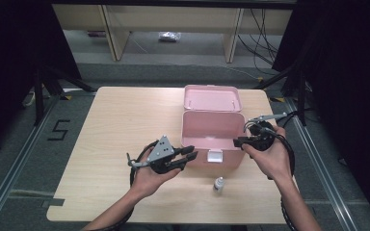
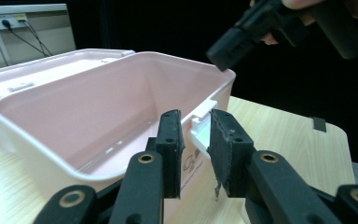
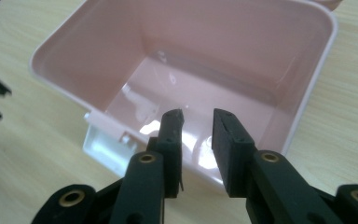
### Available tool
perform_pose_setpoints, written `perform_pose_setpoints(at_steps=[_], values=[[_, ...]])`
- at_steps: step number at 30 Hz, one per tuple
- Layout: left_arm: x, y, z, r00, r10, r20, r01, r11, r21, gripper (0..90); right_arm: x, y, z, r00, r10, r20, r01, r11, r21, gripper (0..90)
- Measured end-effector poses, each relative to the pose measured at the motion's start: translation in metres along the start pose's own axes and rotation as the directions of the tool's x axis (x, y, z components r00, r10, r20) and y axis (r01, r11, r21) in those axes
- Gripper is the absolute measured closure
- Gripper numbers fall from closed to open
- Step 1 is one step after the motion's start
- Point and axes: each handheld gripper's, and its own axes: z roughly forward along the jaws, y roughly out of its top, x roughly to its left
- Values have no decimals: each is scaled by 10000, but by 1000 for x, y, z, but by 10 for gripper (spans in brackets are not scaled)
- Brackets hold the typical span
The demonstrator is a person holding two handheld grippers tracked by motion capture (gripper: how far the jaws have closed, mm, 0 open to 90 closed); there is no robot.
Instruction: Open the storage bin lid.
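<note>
An open pink plastic box (image 1: 187, 126) stands at the middle of the table, its lid (image 1: 212, 98) thrown back on the far side. A white latch (image 1: 215, 156) hangs on its front wall. My left gripper (image 1: 193, 152) lies level at the box's front left, open, with nothing pressed between its jaws. In the left gripper view the jaws (image 2: 196, 122) frame the latch (image 2: 200, 134) just beyond them. My right gripper (image 1: 237, 142) hovers at the box's front right corner, open and empty. Its jaws (image 3: 198, 119) point down into the bare pink box (image 3: 214, 46).
A small white bottle (image 1: 218, 183) stands on the wooden table (image 1: 115, 125) in front of the box, between my two hands. Beyond the table's far edge are table legs and cables on a grey floor. Dark curtains close both sides.
</note>
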Motion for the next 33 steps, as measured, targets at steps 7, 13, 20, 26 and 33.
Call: perform_pose_setpoints(at_steps=[7, 13, 20, 26, 33], values=[[7, 0, -16, 9997, -30, -241, 34, 9999, 130, 640, 5, -8, 0, 9970, -759, -146, 760, 9971, 57, 725], [13, -2, -23, 9990, -30, -451, 41, 9997, 239, 544, 7, -12, 0, 9896, -1414, -276, 1427, 9882, 551, 726], [18, 0, -25, 9984, -150, -542, 161, 9997, 192, 479, 11, -16, 1, 9857, -1596, -533, 1639, 9823, 903, 714], [24, 0, -27, 9977, -284, -612, 295, 9994, 167, 461, 8, -21, 4, 9848, -1647, -549, 1695, 9807, 972, 704], [27, 1, -28, 9966, -358, -742, 370, 9992, 146, 460, 7, -24, 4, 9877, -1445, -600, 1503, 9828, 1072, 701]])
